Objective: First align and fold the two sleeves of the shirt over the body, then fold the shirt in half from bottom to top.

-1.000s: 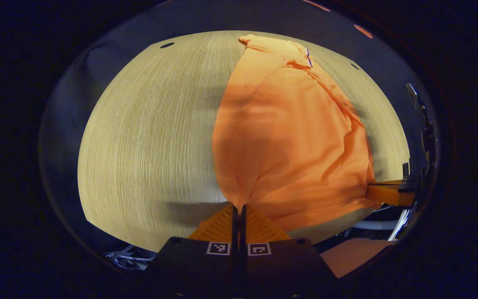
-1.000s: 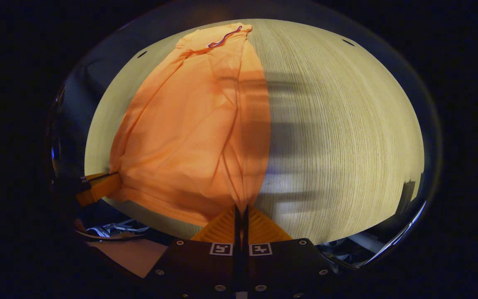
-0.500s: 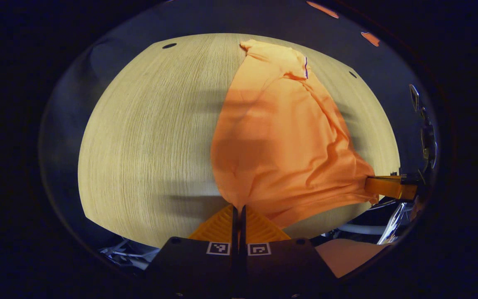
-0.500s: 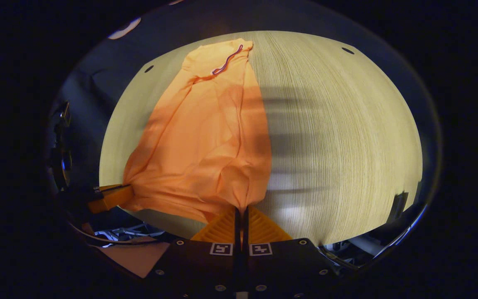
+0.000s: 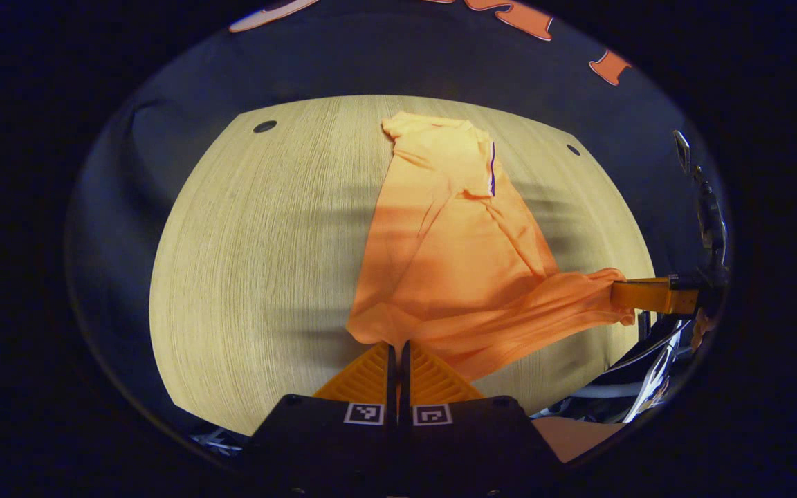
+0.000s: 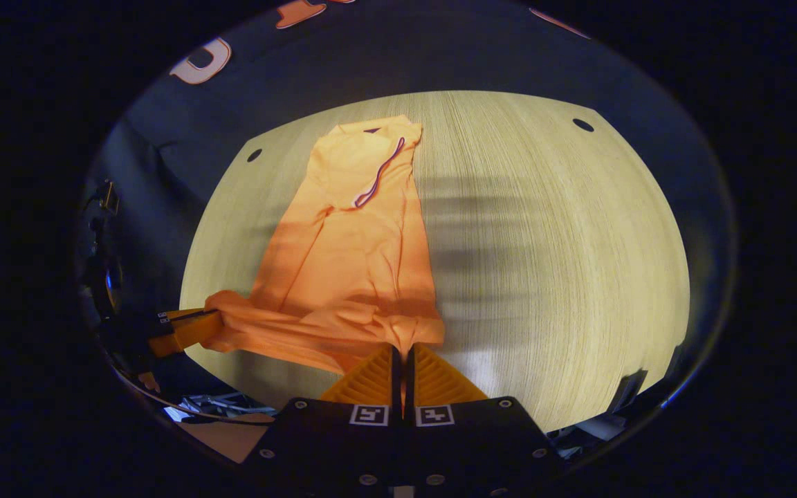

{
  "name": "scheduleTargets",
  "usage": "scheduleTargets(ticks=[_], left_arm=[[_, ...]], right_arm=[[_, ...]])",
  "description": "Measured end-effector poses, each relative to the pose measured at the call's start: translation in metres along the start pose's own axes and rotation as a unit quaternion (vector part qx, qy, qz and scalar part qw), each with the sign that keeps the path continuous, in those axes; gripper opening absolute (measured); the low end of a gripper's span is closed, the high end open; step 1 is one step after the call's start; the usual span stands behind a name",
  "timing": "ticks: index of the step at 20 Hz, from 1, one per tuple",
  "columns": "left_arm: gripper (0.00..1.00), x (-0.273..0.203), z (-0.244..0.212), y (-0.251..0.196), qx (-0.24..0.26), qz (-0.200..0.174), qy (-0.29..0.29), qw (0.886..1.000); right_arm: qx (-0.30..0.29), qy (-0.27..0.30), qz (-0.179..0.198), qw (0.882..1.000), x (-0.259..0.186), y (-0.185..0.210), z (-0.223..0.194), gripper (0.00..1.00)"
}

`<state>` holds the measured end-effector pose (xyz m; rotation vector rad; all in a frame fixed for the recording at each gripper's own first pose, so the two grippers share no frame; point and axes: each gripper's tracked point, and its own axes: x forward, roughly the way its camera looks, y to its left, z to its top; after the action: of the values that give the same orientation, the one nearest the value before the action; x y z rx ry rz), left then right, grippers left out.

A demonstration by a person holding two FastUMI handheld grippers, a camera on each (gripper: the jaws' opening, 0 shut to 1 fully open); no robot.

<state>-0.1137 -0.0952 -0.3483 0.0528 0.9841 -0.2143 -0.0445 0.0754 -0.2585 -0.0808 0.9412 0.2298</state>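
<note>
**Bottom edge lifted, last fold under way**

The left gripper [image 5: 397, 344] has its jaws squeezed tight on one bottom corner of the orange shirt [image 5: 450, 242]. The right gripper [image 6: 402, 348] pinches the other corner the same way. The shirt lies long and narrow up the middle of the wooden table [image 5: 253, 242], so the sleeves look folded in. The bottom-to-top fold looks just begun.

The left gripper view shows the right gripper at the right edge. The right gripper view shows the left gripper at the lower left, and the collar stripe from its other side.
</note>
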Motion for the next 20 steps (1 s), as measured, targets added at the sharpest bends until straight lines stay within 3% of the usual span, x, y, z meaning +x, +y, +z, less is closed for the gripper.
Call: scheduleTargets(ticks=[8, 9, 10, 20], left_arm=[[0.01, 0.0, 0.115, 0.009, 0.028, 0.006, -0.077, 0.997], [0.01, 0.0, 0.128, 0.009, 0.029, 0.006, -0.086, 0.996], [0.01, -0.003, 0.139, 0.009, 0.028, 0.005, -0.091, 0.995], [0.01, 0.036, 0.26, 0.028, 0.009, -0.003, -0.127, 0.992]], right_arm=[[-0.01, -0.074, -0.004, 0.997, -0.019, -0.002, 0.095, 0.0], [-0.009, -0.081, -0.005, 0.997, -0.018, -0.002, 0.107, 0.04], [-0.007, -0.087, -0.006, 0.996, -0.017, -0.003, 0.119, 0.0], [0.014, -0.132, -0.02, 0.991, 0.015, -0.012, 0.232, 0.0]])
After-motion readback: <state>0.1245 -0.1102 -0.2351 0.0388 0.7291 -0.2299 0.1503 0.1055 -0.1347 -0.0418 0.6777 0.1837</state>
